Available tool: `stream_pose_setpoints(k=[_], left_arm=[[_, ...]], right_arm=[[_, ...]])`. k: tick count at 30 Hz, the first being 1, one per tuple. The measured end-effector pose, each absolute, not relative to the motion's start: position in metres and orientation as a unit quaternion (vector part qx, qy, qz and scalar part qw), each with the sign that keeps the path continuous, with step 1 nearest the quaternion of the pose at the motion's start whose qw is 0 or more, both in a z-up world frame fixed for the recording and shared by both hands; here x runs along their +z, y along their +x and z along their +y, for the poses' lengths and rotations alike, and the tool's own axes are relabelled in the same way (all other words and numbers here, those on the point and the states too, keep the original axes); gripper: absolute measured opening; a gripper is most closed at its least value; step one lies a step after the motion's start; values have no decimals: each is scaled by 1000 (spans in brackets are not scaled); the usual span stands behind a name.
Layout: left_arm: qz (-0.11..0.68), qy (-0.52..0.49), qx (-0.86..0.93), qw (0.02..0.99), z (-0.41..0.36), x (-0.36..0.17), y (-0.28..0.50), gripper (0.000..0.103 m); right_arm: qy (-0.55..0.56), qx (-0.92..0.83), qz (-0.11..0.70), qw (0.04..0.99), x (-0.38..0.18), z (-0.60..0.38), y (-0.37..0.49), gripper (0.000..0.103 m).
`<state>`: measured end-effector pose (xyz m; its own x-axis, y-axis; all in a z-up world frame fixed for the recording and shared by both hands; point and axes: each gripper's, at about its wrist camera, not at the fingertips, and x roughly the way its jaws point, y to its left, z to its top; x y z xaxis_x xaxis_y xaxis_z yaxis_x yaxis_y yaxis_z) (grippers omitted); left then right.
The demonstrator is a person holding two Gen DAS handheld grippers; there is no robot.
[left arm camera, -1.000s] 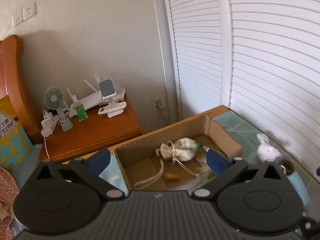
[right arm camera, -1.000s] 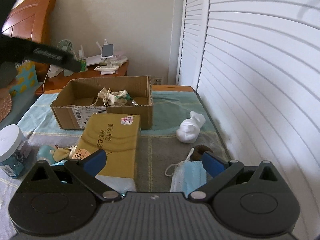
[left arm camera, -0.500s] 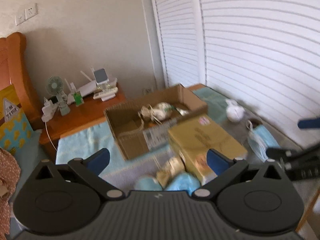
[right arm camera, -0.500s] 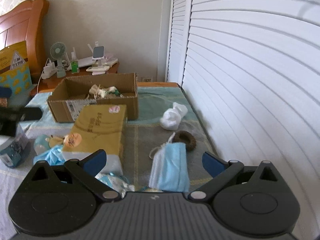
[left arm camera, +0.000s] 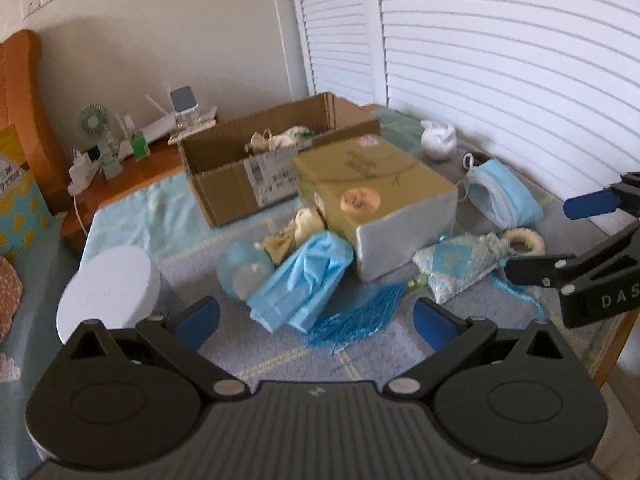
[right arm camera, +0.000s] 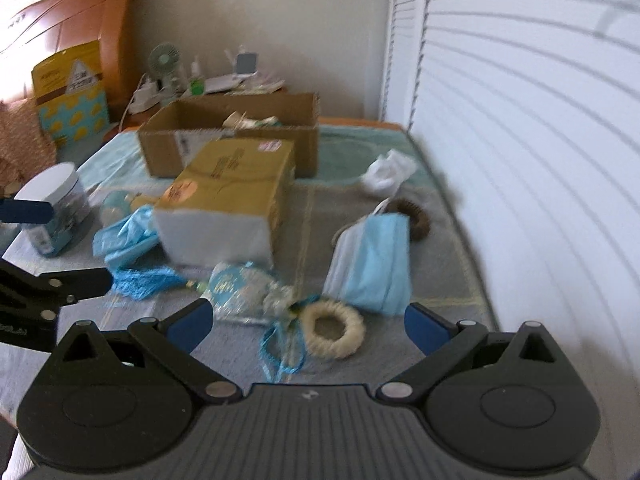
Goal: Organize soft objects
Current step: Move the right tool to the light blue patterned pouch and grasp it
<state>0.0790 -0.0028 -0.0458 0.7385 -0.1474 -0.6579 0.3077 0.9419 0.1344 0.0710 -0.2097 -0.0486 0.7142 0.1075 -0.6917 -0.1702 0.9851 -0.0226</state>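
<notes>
An open cardboard box [left arm camera: 224,168] [right arm camera: 168,152] at the far side of the table holds a cloth drawstring bag [left arm camera: 288,138]. In front of it lie soft things: a crumpled blue mask [left arm camera: 304,280] [right arm camera: 124,236], a blue tassel [left arm camera: 360,316] [right arm camera: 148,280], a glittery sachet [left arm camera: 452,268] [right arm camera: 240,288], a cream scrunchie [left arm camera: 524,240] [right arm camera: 332,332], a second blue mask [left arm camera: 504,196] [right arm camera: 372,264], a white soft toy [left arm camera: 438,142] [right arm camera: 388,170] and a brown scrunchie [right arm camera: 416,220]. My left gripper [left arm camera: 316,320] is open and empty above the tassel. My right gripper [right arm camera: 306,322] is open and empty over the cream scrunchie.
A closed yellow-brown carton [left arm camera: 372,184] [right arm camera: 232,188] sits mid-table. A white-lidded jar [left arm camera: 108,292] [right arm camera: 56,200] stands at the left. A bedside cabinet [left arm camera: 132,168] with a fan and chargers is behind. White louvred doors [left arm camera: 500,60] run along the right.
Both grippers have pulled back from the cardboard box towards the near edge of the table; the near clutter of masks, tassel, sachet and scrunchie has come into view. Both stayed open.
</notes>
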Motion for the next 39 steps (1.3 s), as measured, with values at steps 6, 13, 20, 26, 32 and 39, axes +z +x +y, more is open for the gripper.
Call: stream_pose_setpoints(k=[6,13,20,26,32,39], left_arm=[[354,103,-118,922,5,-58,80,102],[357,119,-105,920,14,-65,82,102],[366,120,-105,917,21,-72,87,102],[370,113,-109,915,25,-75,93,102],[368,115,-114,916,25,-74,94,102],[361,133,-123,915,22,-71,95,102]], right_arm=[[-58,105,377,918,-59,-194,77,103],[-83,125,373,916,-65,-177,88,102],[-98,140,372,912,-71,-164,105,98],[-104,148,383,906,-78,-158,119,88],[-94,158,396,900,-81,-161,119,80],[-85,172,399,897,-77,-163,110,59]])
